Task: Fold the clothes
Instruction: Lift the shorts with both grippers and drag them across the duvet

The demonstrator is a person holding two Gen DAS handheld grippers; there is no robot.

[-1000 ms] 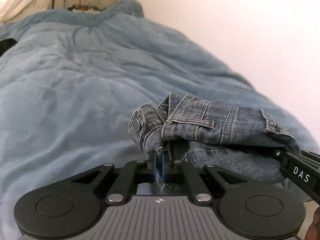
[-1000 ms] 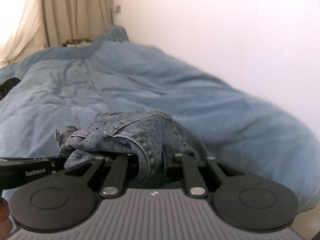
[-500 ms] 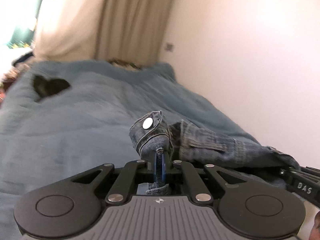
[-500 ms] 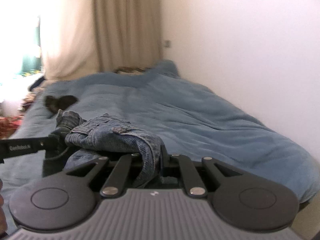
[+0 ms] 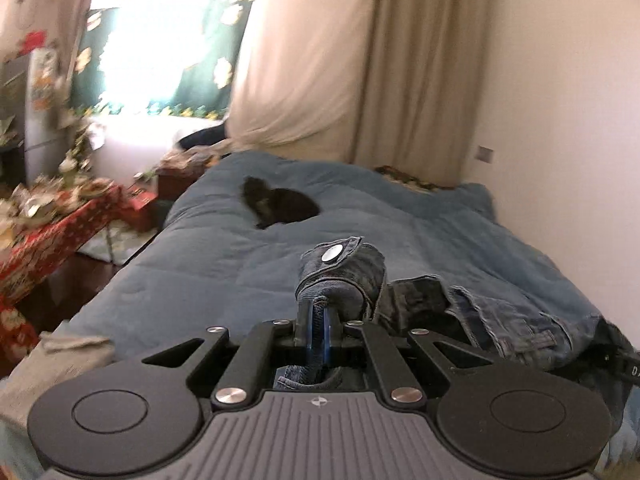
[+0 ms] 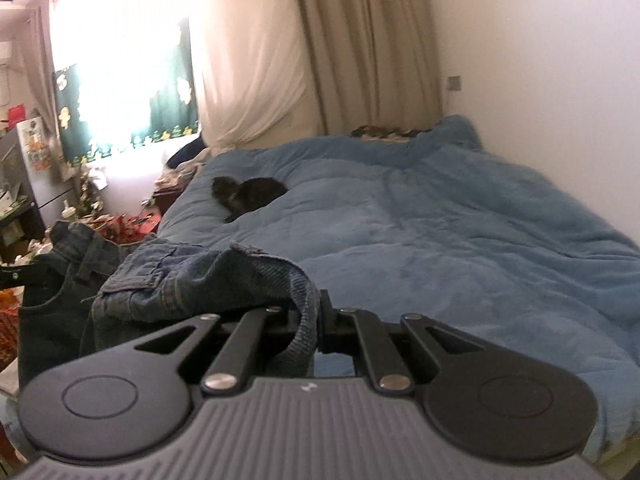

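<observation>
Now jeans lifted higher, tongs clamped

Blue bed wide open ahead, most of its surface bare. Only thing lying on it: a black item near the far left edge. Jeans bunch up between both grippers, blocking the near edge. White wall runs tight along the bed's right edge, no passage there. Curtain closes the far end. Left of the bed, a cluttered red table narrows the floor gap.
</observation>
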